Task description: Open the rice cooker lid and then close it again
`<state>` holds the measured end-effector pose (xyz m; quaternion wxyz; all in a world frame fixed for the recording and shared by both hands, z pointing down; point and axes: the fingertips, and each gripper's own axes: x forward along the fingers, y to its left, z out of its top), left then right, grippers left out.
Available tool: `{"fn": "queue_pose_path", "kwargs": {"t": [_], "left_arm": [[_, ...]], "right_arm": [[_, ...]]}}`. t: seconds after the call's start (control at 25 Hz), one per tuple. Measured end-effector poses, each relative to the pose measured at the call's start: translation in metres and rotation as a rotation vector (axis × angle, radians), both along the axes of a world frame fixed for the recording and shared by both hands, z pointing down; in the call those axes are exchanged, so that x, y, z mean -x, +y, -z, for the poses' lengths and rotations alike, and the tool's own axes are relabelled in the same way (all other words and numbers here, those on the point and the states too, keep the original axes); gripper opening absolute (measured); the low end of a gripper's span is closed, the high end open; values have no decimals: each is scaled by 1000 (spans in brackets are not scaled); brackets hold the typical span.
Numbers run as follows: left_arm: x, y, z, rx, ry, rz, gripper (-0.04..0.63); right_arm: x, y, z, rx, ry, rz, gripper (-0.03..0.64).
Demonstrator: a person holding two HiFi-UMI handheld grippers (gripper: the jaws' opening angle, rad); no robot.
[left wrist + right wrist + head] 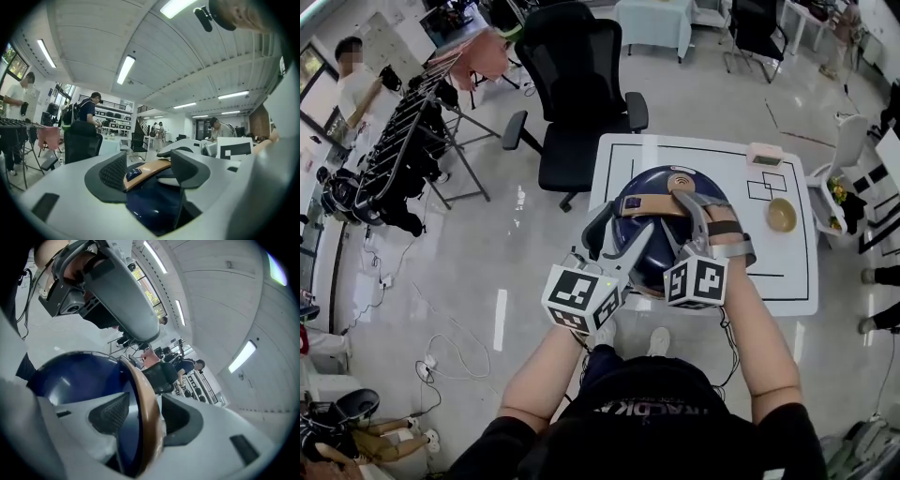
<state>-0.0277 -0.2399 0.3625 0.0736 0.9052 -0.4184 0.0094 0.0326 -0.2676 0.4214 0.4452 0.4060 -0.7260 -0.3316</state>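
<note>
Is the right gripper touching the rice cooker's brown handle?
Cannot tell. The right gripper view shows the handle between the jaws of the right gripper, close to both, but no plain contact or gap.
</note>
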Motion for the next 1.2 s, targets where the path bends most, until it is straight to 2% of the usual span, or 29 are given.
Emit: {"fn": "queue_pose_path", "kwargs": {"t": [0.44,0.52,0.68,0.76,1.2], "left_arm": [[19,-25,-1,12,1,-148,253],[20,-28,-3,15,-2,-178,215],[23,-33,-4,22,-4,-220,56],[22,-35,-5,19,-7,-242,12],[8,-49,-22,35,-76,-340,3]], "right_arm": [[16,-12,-2,9,54,-117,195],[16,-13,-3,21,65,-134,192],[16,-13,-5,41,81,-158,187],[15,-14,-5,50,82,-172,187],[14,-15,-7,80,72,-210,189]]}}
